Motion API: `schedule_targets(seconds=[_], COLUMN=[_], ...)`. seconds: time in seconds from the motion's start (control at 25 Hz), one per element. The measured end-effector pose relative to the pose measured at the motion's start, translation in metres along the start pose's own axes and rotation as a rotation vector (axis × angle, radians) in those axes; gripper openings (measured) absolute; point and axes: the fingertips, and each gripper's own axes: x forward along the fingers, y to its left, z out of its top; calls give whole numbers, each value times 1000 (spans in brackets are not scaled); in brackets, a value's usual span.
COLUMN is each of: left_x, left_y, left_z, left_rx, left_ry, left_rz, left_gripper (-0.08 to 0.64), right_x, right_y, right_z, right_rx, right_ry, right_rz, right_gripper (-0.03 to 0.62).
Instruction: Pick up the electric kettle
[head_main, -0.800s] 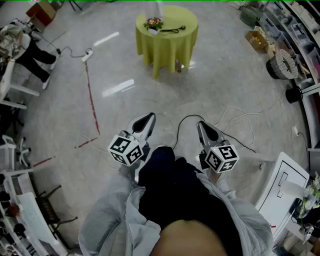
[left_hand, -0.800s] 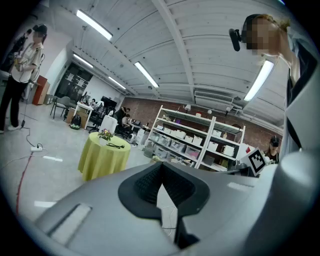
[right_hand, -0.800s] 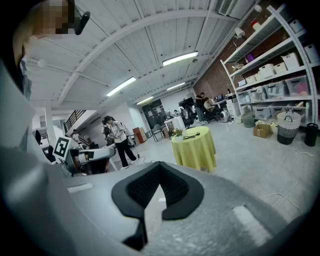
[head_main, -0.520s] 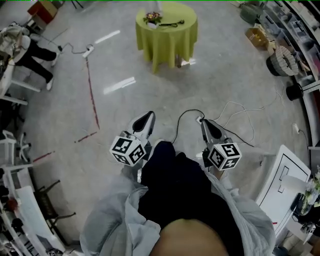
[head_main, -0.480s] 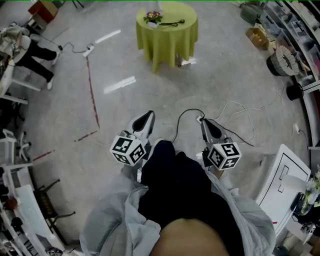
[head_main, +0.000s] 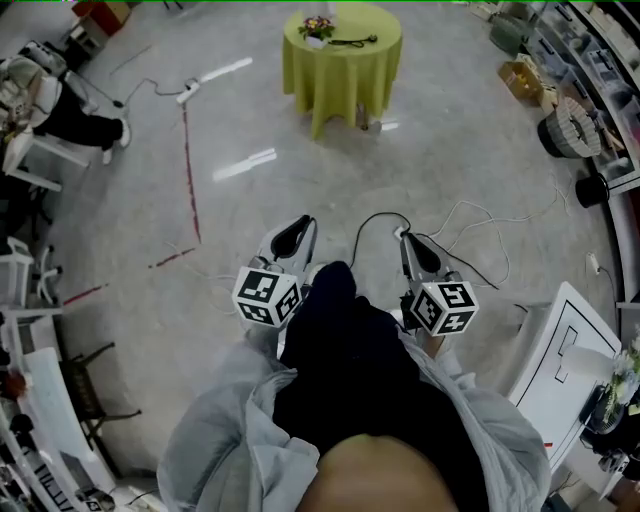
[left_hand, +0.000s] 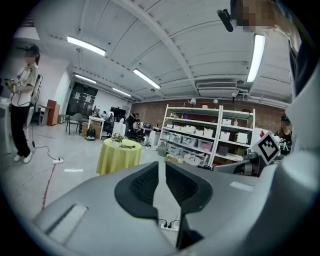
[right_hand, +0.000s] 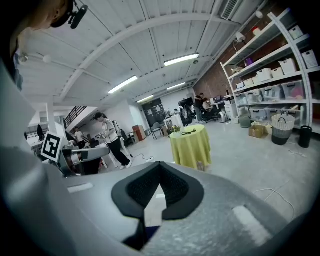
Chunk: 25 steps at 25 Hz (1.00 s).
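No electric kettle can be made out in any view. A round table with a yellow-green cloth (head_main: 342, 60) stands far ahead across the floor, and also shows in the left gripper view (left_hand: 119, 156) and the right gripper view (right_hand: 190, 145). On it are a small flower pot (head_main: 318, 26) and a black cable-like item (head_main: 352, 41). My left gripper (head_main: 295, 228) (left_hand: 160, 166) and right gripper (head_main: 408, 240) (right_hand: 160, 166) are held side by side in front of my body, pointing at the table. Both are shut with nothing between the jaws.
A red tape line (head_main: 188, 170) runs along the floor at left. Loose cables (head_main: 480, 215) and a power strip (head_main: 188, 92) lie on the floor. Shelving (head_main: 590, 50) lines the right side. A white box (head_main: 565, 365) sits near right. A person (left_hand: 22, 100) stands at left.
The floor has slid slightly toward me and the table has shifted a little right in the head view. Both grippers stay side by side in front of my body, still shut.
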Motion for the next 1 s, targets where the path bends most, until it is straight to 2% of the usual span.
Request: schedule_targets(seconds=[0.12, 0.44, 0.8, 1.0], left_x=[-5, 14, 39, 77], left_y=[-8, -11, 19, 42], left_z=[-8, -4, 9, 35], left_rx=[-35, -131, -156, -152], left_ry=[18, -2, -17, -45], left_rz=[-21, -78, -65, -69], left_gripper=[140, 216, 230, 229], right_x=[-6, -5, 31, 62], right_y=[1, -17, -24, -40], right_z=[-9, -6, 14, 40], right_rx=[34, 67, 40, 50], right_ry=[17, 8, 7, -5], right_rz=[-5, -37, -25, -37], right_gripper=[2, 2, 2, 2])
